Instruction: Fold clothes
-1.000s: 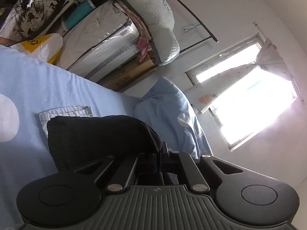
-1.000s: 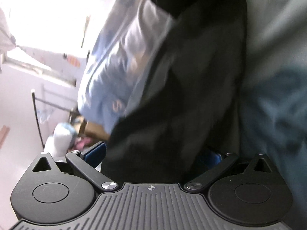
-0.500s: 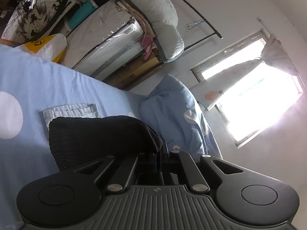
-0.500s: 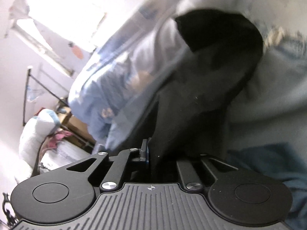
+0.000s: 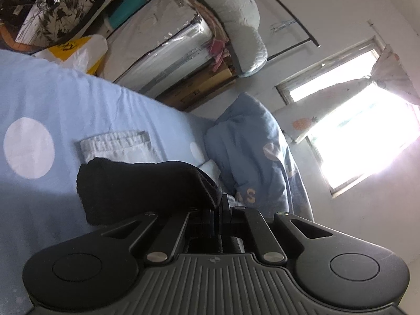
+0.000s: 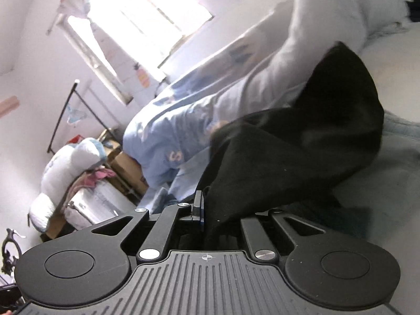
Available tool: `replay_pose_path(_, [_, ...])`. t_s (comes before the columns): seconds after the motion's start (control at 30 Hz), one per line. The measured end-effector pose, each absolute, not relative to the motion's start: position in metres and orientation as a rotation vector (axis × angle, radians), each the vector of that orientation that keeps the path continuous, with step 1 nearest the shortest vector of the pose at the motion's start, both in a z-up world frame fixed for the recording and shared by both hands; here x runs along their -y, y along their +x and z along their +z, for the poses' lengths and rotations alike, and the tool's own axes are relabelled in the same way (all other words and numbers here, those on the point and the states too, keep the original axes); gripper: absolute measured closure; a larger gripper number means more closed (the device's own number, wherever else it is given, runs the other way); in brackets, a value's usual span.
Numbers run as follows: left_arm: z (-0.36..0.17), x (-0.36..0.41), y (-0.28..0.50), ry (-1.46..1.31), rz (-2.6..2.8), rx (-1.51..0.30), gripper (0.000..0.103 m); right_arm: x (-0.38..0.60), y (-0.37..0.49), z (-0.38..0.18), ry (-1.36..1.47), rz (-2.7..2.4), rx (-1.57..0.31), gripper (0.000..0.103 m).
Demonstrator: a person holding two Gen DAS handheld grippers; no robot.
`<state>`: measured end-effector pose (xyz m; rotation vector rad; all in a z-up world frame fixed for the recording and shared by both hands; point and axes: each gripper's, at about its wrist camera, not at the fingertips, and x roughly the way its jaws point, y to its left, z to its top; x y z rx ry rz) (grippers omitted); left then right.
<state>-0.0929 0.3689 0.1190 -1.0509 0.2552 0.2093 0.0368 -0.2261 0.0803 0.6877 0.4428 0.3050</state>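
A black garment [image 5: 147,183] lies draped over the bed [image 5: 52,99], pinched at two places. In the left wrist view one end of it bunches into a thick, ribbed-looking fold that runs into the left claw [image 5: 219,210], whose jaws are drawn tight together on the cloth. In the right wrist view the same dark cloth [image 6: 302,141] spreads in a wide, loose sheet from the right claw [image 6: 207,210] up toward the right side of the frame; the jaws there stand narrow and clamp its edge, with a blue pad showing on one finger [image 6: 200,207].

Just beyond the black fold in the left view lies a folded pale striped piece of clothing [image 5: 115,145], flat on the light blue bedsheet with its large white dots. Farther along the bed a light blue quilt [image 5: 252,141] is heaped up, with letters and a heart printed on it. Behind the bed stand plastic-wrapped mattresses [image 5: 160,44] with a rolled pale cushion [image 5: 236,15] on top, cardboard boxes, a yellow and white bag [image 5: 76,52] and a bicycle wheel [image 5: 50,5]. A bright window [image 5: 362,123] with a tied-back curtain fills the wall.
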Motion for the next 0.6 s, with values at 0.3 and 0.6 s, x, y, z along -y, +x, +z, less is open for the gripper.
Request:
replay_pose_path(0.3, [0.117,-0.366,-0.121,-1.051,0.249,-0.326,0.096,0.221,-0.065,0.093,0.647,0.313,-0.509,0.095])
replay_pose_path(0.6, [0.11,-0.358,-0.142,-0.986,0.339,-0.436,0.083,0.196,-0.091,0.055,0.497,0.282,-0.773,0.078])
